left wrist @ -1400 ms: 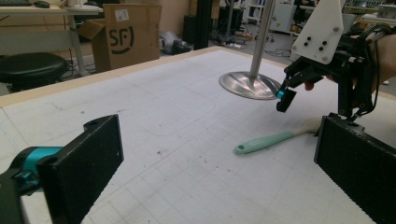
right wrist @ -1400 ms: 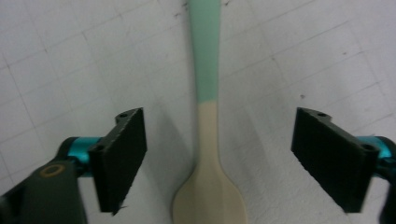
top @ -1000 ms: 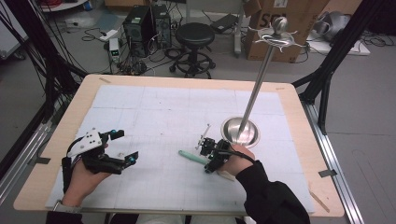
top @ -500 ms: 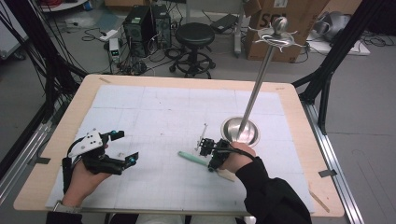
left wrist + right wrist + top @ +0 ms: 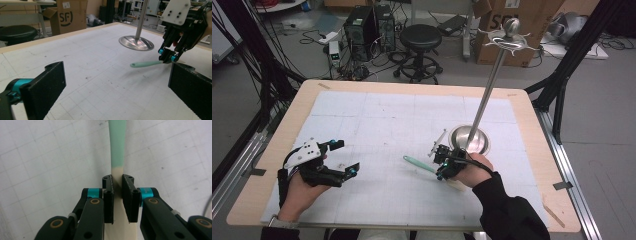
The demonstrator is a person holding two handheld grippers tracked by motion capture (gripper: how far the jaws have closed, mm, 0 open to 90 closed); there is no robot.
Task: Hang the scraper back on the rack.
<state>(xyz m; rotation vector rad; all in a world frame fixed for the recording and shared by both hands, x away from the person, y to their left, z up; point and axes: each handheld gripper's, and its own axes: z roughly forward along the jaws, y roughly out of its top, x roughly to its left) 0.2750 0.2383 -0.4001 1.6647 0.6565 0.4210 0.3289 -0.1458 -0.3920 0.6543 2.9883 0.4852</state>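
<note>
The right gripper (image 5: 117, 185) has just been closing, and its jaws now pinch a spatula (image 5: 419, 163) on the cream part of its handle, right below where the mint-green part begins. The spatula lies flat on the desk (image 5: 377, 120), just in front of the shiny round base of a tall metal stand (image 5: 470, 138), with the green end pointing away toward the left gripper (image 5: 343, 156). It looks light and thin, probably smooth silicone or plastic that could bend and slide, so a firm hold near the middle seems wise to stop it swinging. The left gripper rests well apart, its jaws wide open and holding nothing.
</note>
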